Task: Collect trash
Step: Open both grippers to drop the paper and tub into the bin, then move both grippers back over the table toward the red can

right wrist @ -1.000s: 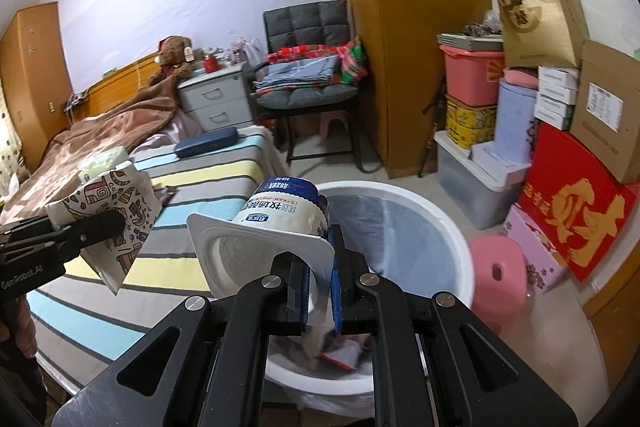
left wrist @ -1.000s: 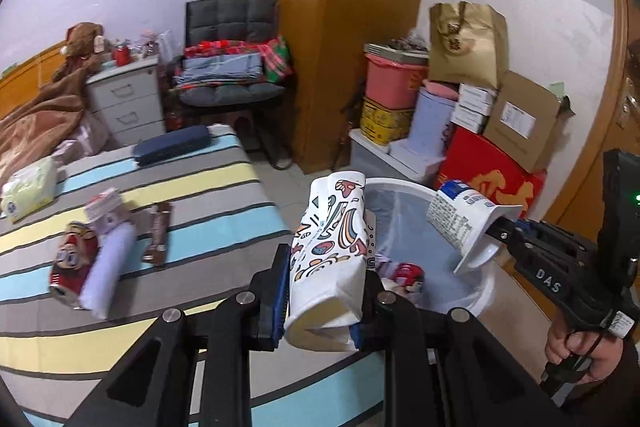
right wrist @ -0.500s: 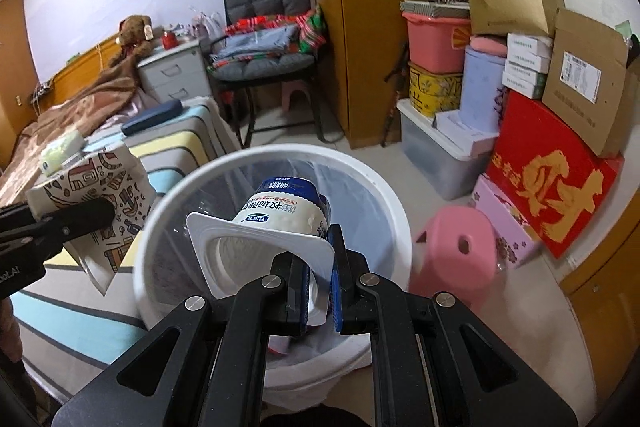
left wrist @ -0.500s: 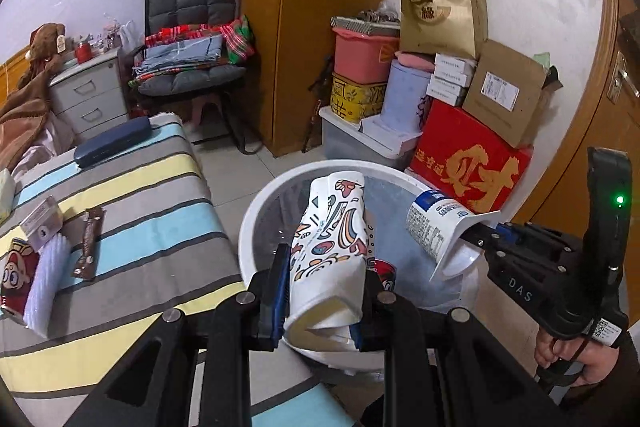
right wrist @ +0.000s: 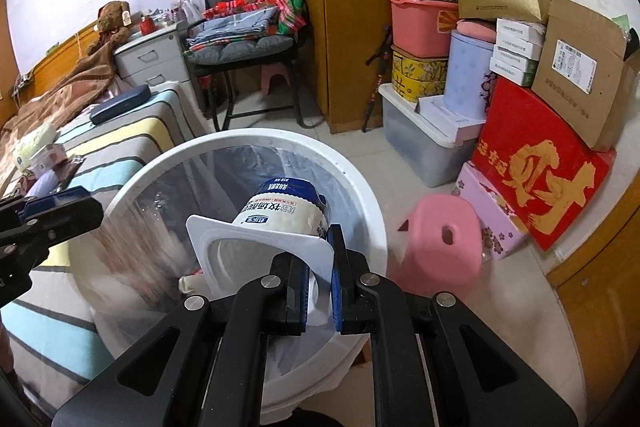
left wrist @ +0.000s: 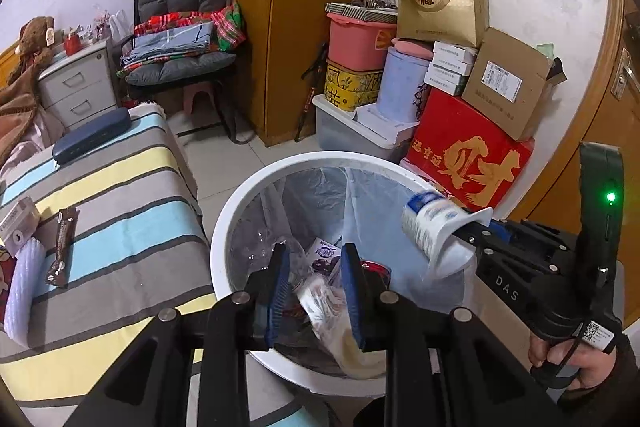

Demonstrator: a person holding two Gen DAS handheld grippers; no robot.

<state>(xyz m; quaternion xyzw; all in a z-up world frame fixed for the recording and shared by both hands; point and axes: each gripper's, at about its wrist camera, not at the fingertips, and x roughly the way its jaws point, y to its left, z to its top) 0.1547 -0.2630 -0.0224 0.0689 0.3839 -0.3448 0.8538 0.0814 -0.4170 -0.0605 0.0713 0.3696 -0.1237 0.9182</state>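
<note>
A white bin (left wrist: 224,227) with a clear liner holds several bits of trash, and both grippers hover over it. My left gripper (left wrist: 314,255) has its jaws opening. The patterned paper packet (left wrist: 328,303) is a blur between and below them, dropping into the bin with no pad pressing on it. My right gripper (right wrist: 316,255) still has the rim of a white and blue yogurt cup (right wrist: 284,211) between its pads, though its jaws are starting to open. From the left wrist view that cup (left wrist: 428,223) hangs over the bin's right rim.
A striped bed (left wrist: 120,195) lies left of the bin with a brown wrapper (left wrist: 60,247), a small box and a dark case (left wrist: 92,139) on it. A pink stool (right wrist: 440,243) and stacked boxes (left wrist: 472,155) stand to the right. A chair is behind.
Both grippers moved forward and down over the bin. The left jaws parted and let go of the patterned packet, which is falling in. The right pads have eased slightly around the cup.
</note>
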